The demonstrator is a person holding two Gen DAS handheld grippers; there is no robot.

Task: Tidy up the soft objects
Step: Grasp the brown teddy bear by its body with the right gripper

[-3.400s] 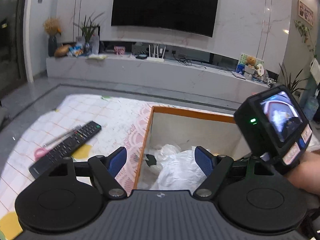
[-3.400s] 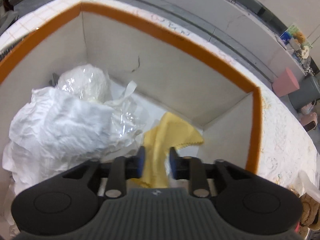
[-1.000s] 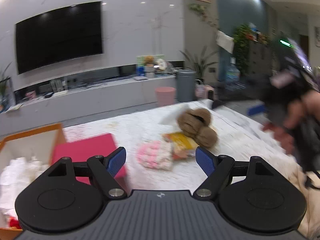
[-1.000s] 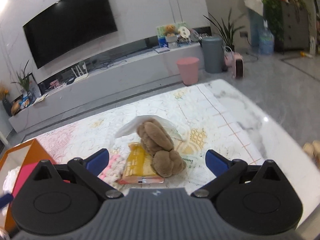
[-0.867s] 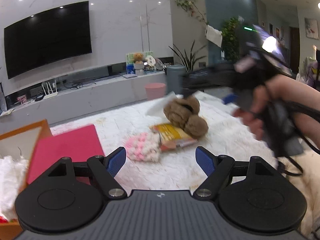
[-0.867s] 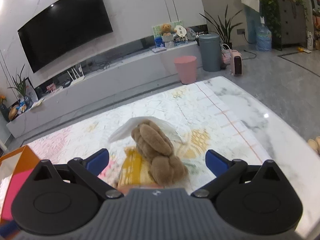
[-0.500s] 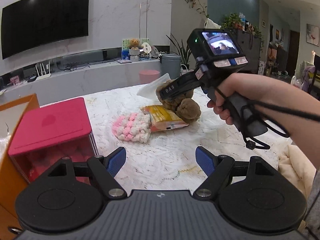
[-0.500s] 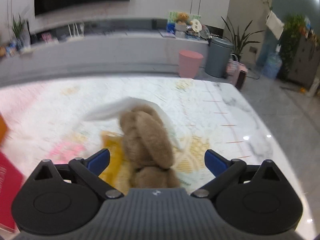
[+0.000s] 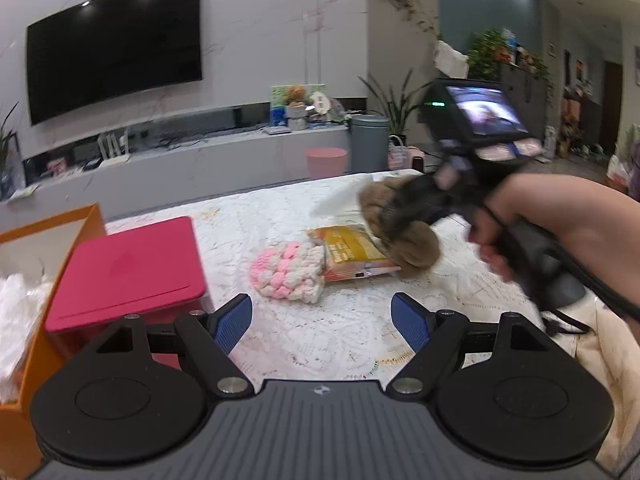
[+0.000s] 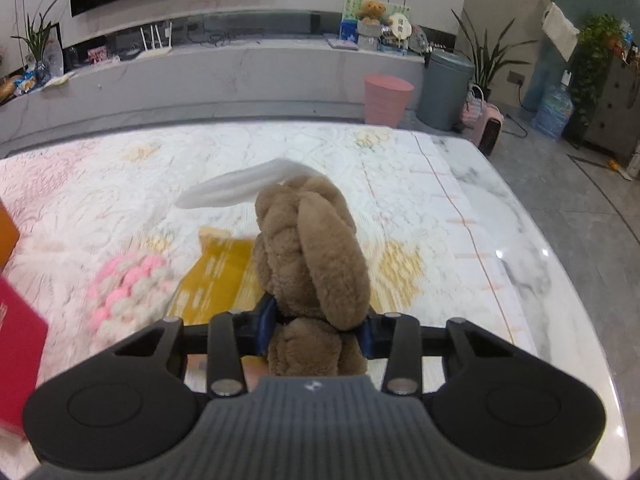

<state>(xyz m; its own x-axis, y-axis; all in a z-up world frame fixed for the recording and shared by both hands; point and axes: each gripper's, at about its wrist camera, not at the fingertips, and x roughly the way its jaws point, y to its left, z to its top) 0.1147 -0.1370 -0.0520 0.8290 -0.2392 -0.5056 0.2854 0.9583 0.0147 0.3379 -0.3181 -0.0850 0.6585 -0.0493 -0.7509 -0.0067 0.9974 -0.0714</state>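
An orange box [image 9: 48, 220] of white crumpled material sits far left, a red lidded box [image 9: 132, 268] beside it. The left tool [image 9: 322, 322] hangs released over the patterned tabletop [image 9: 340, 336]. Further right lie a pink-and-white knitted piece [image 9: 286, 276] and a yellow packet [image 9: 352, 252]. The right tool [image 10: 316, 330] is clenched around the brown plush toy [image 10: 316, 256], resting on the packet's right edge.

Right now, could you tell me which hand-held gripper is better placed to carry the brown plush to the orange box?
Right: its hand-held gripper is shut on the plush. The left hangs open and empty, apart from it.
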